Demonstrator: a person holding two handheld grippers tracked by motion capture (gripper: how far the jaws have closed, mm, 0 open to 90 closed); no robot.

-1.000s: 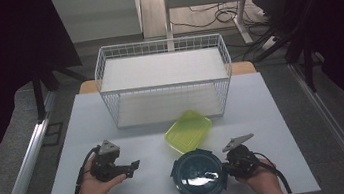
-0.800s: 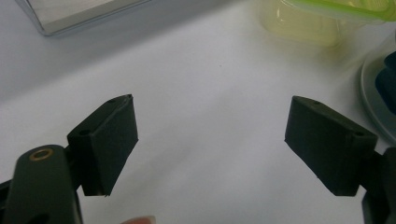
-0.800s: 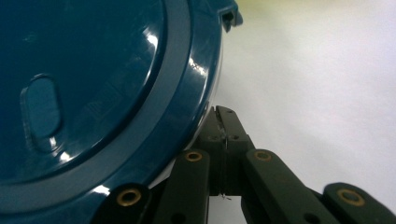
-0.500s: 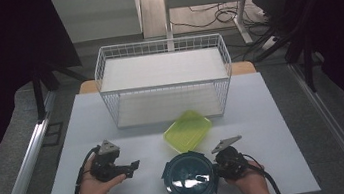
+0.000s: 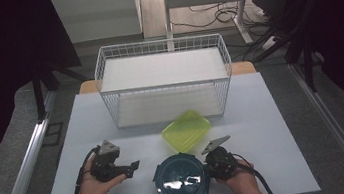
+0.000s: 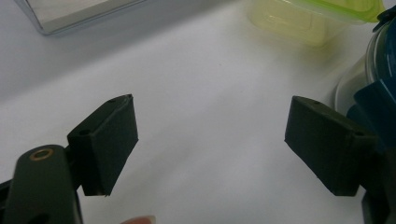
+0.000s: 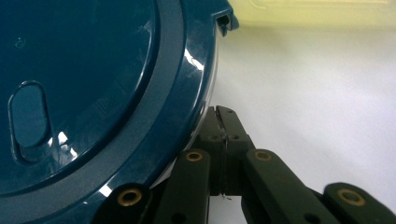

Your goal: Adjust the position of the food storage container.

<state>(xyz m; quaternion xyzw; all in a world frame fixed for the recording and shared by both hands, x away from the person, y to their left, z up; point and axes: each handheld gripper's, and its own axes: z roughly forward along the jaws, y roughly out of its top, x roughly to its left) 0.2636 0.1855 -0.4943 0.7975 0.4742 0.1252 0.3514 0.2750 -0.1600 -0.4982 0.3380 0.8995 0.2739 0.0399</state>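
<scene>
A round container with a dark blue lid sits near the table's front edge. My right gripper is shut, its closed tips resting against the right side of that lid, with nothing between the jaws. A yellow-green rectangular container lies just behind the blue one. To the left, my left gripper is held in a hand, its jaws wide open over bare table. The blue container and the yellow-green one lie ahead of it to the right.
A white wire basket stands at the back middle of the white table. Its lower edge appears in the left gripper view. Dark floor and cables lie beyond the table.
My right gripper has moved left, and the blue container has slid left with it. The left gripper has stayed where it was.
</scene>
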